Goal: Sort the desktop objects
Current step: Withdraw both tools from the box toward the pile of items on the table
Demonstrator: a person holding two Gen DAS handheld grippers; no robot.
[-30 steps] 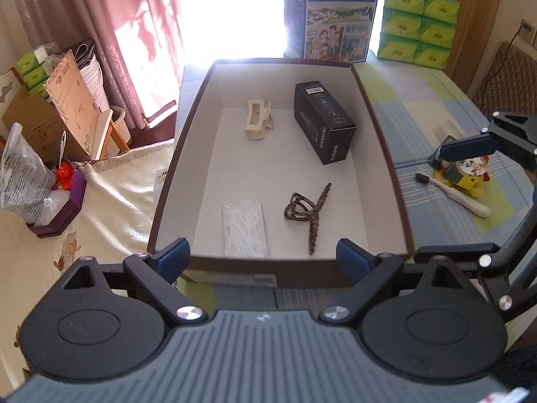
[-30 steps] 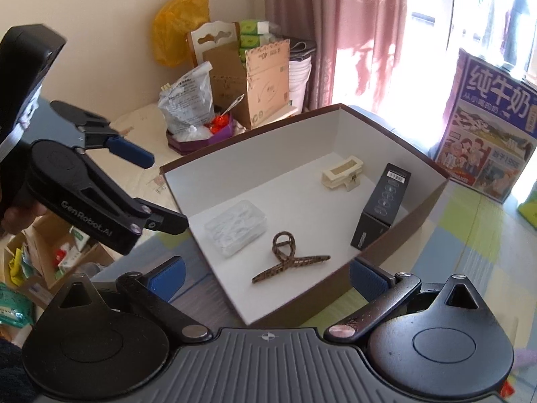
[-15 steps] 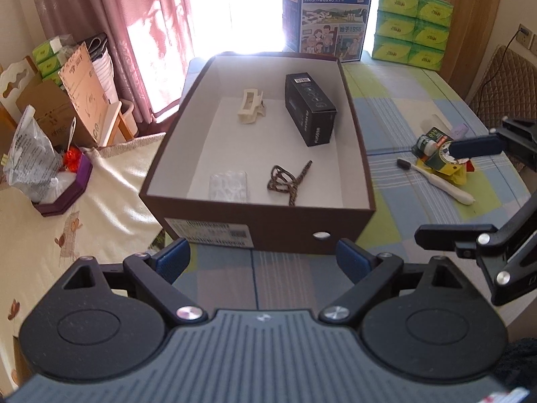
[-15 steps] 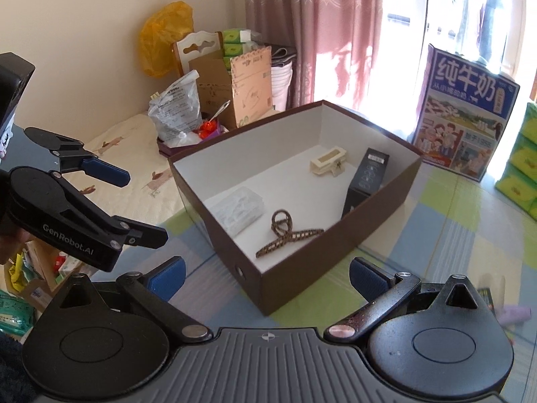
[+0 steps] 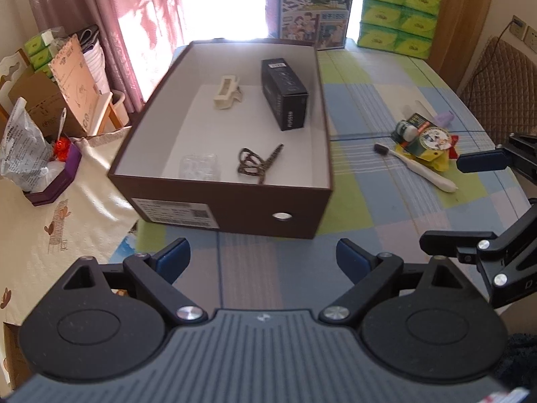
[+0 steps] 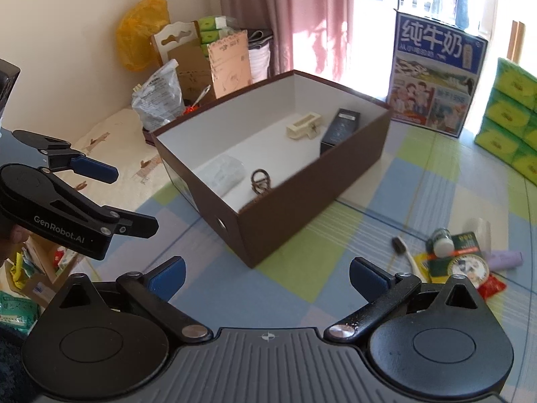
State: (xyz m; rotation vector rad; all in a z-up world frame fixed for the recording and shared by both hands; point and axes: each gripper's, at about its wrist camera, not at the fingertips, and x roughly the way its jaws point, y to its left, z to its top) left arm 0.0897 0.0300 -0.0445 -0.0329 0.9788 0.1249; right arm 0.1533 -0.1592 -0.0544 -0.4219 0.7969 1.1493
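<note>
- Brown cardboard box [image 5: 235,208] on the checked tablecloth [image 5: 379,215], already holding a cream hair clip [image 5: 226,92], a black carton [image 5: 284,99], a leopard-print claw clip [image 5: 256,164] and a clear plastic case [image 5: 200,167].
- Left unsorted well to the box's right: white toothbrush [image 5: 416,168], small green-and-white bottle [image 6: 442,241], round-labelled packet [image 6: 465,265] over yellow and red wrappers, lilac tube [image 6: 505,259].
- Left gripper [image 5: 263,255] spread wide and empty, hovering low before the box's front wall.
- Right gripper [image 6: 266,273] likewise spread wide, nothing between its pads, near the clutter but not over it.
- Likely next: reaching right for one loose item.
- Risk judged: toothbrush lying flat and thin, so a shallow pinch could skid it across the cloth.
- Risk judged: items heaped and touching, so closing on the packet could drag the bottle or tube along, or roll them off.
- Risk judged: both grippers close together, so crossing paths could knock them or nudge the box.
</note>
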